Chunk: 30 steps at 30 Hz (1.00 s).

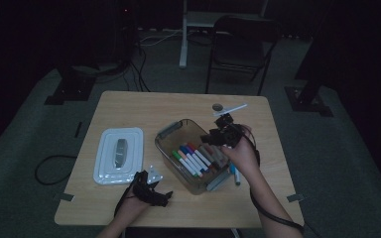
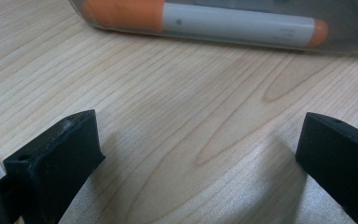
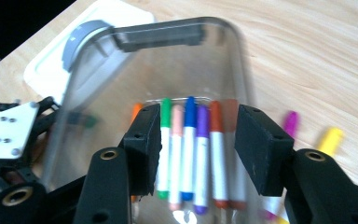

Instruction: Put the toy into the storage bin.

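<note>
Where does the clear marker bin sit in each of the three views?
High view: clear bin at table centre, markers lying in it, the right tongs above its right side.
Left gripper view: its wall runs along the top edge, an orange marker behind it.
Right gripper view: it fills the middle, beyond the open jaws.
Shared landmark: the wooden table.
</note>
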Tool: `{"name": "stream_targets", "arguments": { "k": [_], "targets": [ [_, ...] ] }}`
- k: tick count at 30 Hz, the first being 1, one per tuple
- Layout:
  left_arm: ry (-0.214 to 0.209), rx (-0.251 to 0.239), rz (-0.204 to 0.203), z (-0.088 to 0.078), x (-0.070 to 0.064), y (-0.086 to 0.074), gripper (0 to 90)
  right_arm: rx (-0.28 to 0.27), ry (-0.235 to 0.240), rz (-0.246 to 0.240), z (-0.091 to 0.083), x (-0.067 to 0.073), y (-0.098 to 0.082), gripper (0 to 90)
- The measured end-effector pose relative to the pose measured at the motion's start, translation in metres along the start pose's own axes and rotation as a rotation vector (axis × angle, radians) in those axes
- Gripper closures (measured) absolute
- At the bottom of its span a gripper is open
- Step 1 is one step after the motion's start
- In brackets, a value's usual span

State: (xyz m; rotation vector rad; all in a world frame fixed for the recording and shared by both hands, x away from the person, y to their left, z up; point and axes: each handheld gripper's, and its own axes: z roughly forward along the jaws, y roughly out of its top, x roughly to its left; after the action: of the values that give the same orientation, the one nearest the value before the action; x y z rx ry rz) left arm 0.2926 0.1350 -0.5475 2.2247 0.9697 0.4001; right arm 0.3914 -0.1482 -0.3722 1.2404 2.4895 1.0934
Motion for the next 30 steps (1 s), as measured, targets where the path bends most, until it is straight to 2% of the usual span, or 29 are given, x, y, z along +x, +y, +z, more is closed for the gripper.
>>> {"name": "stream_targets", "arguments": {
  "k": [2, 4, 8, 12, 16, 17, 21, 30],
  "targets": [
    [0.000, 0.001, 0.001, 0.000, 0.000, 0.000, 0.4, -0.014, -0.045, 0.020, -0.007, -0.009, -0.006, 55.0],
    [0.000, 0.001, 0.002, 0.000, 0.000, 0.000, 0.4, -0.034, -0.044, 0.043, -0.012, -0.020, -0.014, 56.3],
    [0.000, 0.001, 0.001, 0.000, 0.000, 0.000, 0.4, -0.057, -0.120, 0.098, -0.020, -0.038, -0.032, 57.7],
    [0.000, 0.003, 0.004, 0.000, 0.000, 0.000, 0.4, -0.040, -0.187, 0.158, -0.017, -0.057, -0.055, 59.5],
    [-0.002, 0.003, 0.002, 0.000, 0.000, 0.000, 0.4, 0.012, -0.224, 0.220, -0.002, -0.073, -0.084, 60.0],
    [-0.002, 0.003, 0.002, 0.000, 0.000, 0.000, 0.4, 0.023, -0.219, 0.248, 0.004, -0.079, -0.093, 60.3],
    [-0.001, 0.002, 0.002, 0.000, 0.000, 0.000, 0.4, 0.071, -0.207, 0.307, 0.023, -0.091, -0.118, 61.9],
    [-0.001, 0.003, 0.002, 0.000, 0.000, 0.000, 0.4, 0.137, -0.215, 0.338, 0.044, -0.096, -0.137, 63.0]
  ]
}}
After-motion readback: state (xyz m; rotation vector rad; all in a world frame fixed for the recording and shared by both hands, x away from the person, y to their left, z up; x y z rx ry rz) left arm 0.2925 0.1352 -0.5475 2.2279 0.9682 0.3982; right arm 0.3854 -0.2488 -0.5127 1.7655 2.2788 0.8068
